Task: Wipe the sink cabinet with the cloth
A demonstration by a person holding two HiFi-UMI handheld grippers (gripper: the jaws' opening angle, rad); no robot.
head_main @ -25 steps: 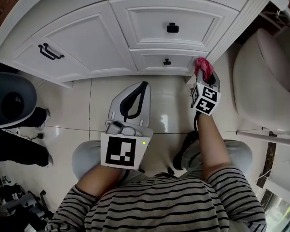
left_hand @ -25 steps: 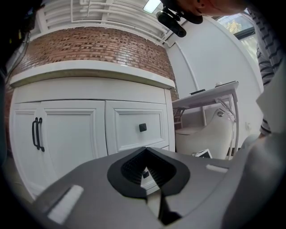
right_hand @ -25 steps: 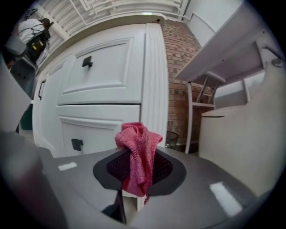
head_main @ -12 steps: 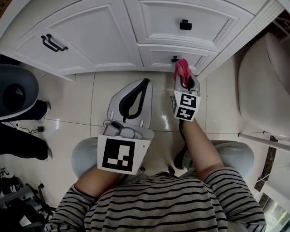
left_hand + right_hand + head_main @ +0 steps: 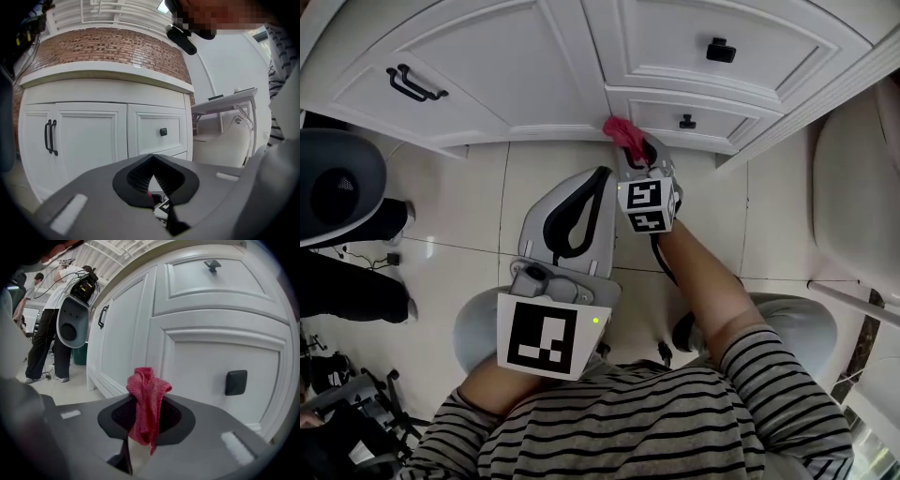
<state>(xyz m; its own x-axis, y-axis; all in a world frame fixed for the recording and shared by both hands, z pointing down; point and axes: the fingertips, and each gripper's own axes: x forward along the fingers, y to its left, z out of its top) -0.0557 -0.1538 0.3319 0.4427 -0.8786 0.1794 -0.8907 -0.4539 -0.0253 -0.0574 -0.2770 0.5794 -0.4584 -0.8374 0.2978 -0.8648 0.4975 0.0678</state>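
Observation:
The white sink cabinet (image 5: 497,66) fills the top of the head view, with a door and two drawers. My right gripper (image 5: 630,150) is shut on a pink-red cloth (image 5: 622,132), which is at the cabinet's base below the lower drawer (image 5: 694,120). In the right gripper view the cloth (image 5: 147,401) sticks up between the jaws, close to the lower drawer front (image 5: 220,366). My left gripper (image 5: 598,174) is held back over the floor, jaws shut with nothing in them. It faces the cabinet (image 5: 89,136) from a distance.
A black double handle (image 5: 417,84) is on the door, and black knobs (image 5: 721,50) on the drawers. A grey round device (image 5: 333,183) and a standing person's legs (image 5: 352,291) are at the left. A white toilet (image 5: 862,197) stands at the right. Glossy tiles (image 5: 469,216) cover the floor.
My right gripper has swept the cloth leftward along the cabinet's base, from the right corner post to below the lower drawer's left end. The left gripper has stayed about where it was.

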